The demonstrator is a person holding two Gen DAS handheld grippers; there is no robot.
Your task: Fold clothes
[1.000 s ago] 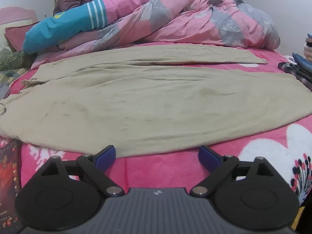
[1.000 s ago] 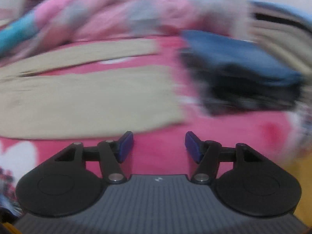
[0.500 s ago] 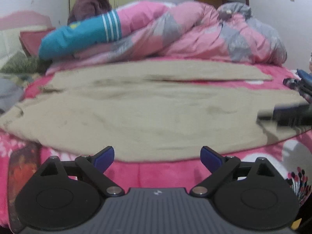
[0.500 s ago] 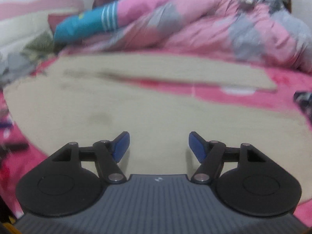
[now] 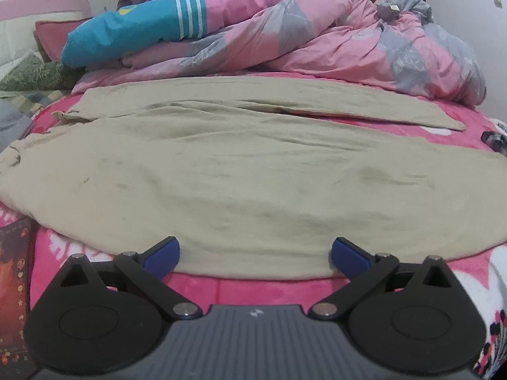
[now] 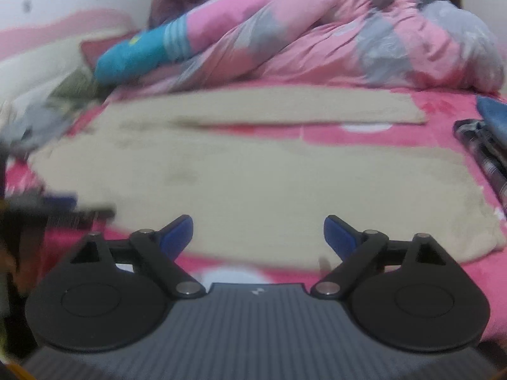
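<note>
- Trousers (image 5: 253,183), beige and roomy, lie flat on the pink bed sheet (image 5: 253,288), long axis running left to right, legs pointing right and what looks like the waist end at the left.
- Left wrist view: left gripper (image 5: 255,255) hangs over the near hem with its jaws spread wide and nothing between them; they've just been opening a touch more. The far leg (image 5: 317,101) sits split off from the near one, a dark gap between them.
- A rumpled pink duvet (image 5: 317,38) is heaped just beyond the far leg.
- Right wrist view: pretty blurry. Right gripper (image 6: 258,232) is also released, jaws just been opening, empty, over the near edge toward the right end.
- A stack of dark clothes (image 6: 484,145) lies just beside the leg ends at the right.
- Risk, I'd say: pinch too deep and you grab the sheet along with the fabric, or catch only one layer so the fold goes crooked. The leg ends could also drag into that stack.
</note>
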